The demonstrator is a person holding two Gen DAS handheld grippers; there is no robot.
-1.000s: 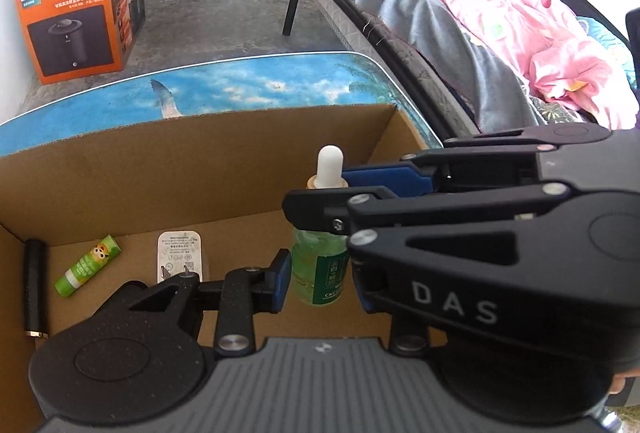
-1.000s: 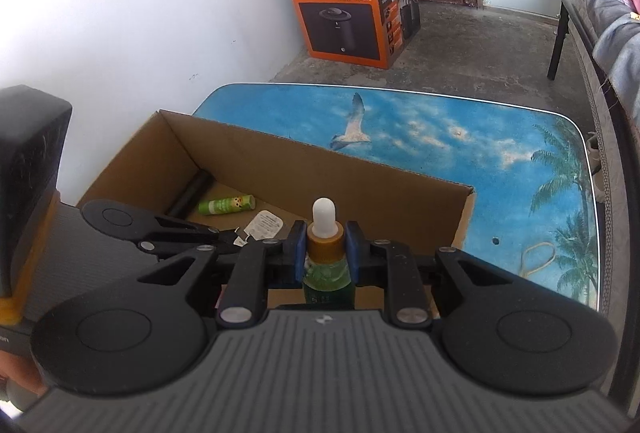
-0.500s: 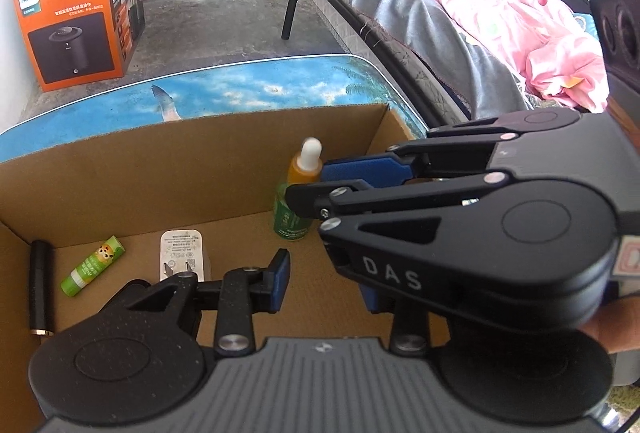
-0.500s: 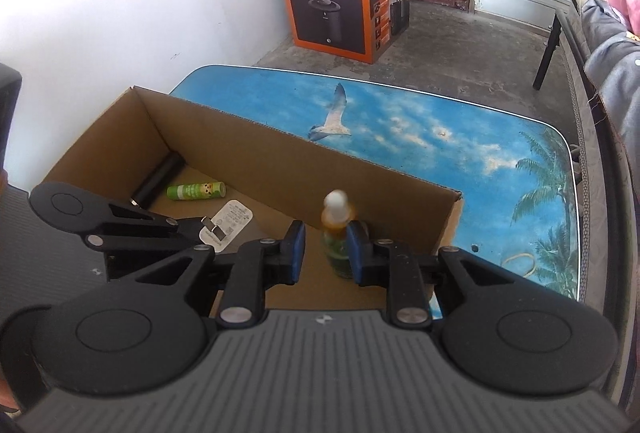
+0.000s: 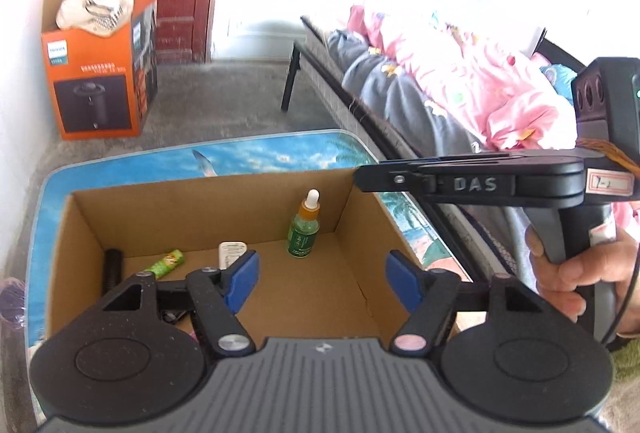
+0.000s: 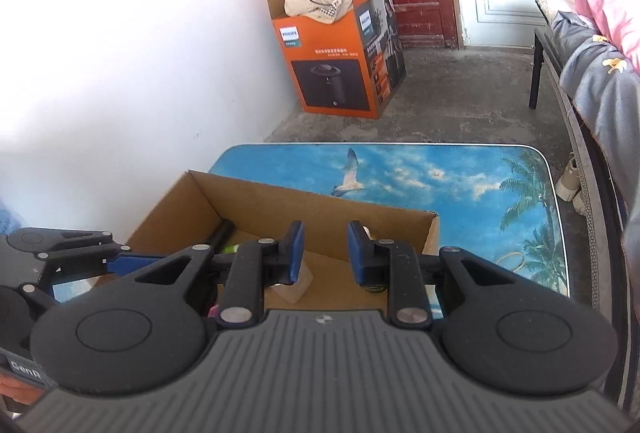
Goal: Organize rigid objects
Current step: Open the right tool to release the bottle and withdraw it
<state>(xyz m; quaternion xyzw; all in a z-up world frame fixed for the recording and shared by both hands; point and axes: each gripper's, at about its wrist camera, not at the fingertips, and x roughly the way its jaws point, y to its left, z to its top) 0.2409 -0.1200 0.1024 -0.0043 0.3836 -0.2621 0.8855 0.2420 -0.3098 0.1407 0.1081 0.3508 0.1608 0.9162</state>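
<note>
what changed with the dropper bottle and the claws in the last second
The right claw let go of the dropper bottle, which now stands upright and free on the floor of the cardboard box by its far wall. Both claws have pulled up and back from it. The left claw is opening, with nothing between its pads. The green tube, white card and black cylinder lie as before.

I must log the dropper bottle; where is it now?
In the left wrist view the dropper bottle stands upright inside the cardboard box, near its far right corner, to the right of the white card.
</note>
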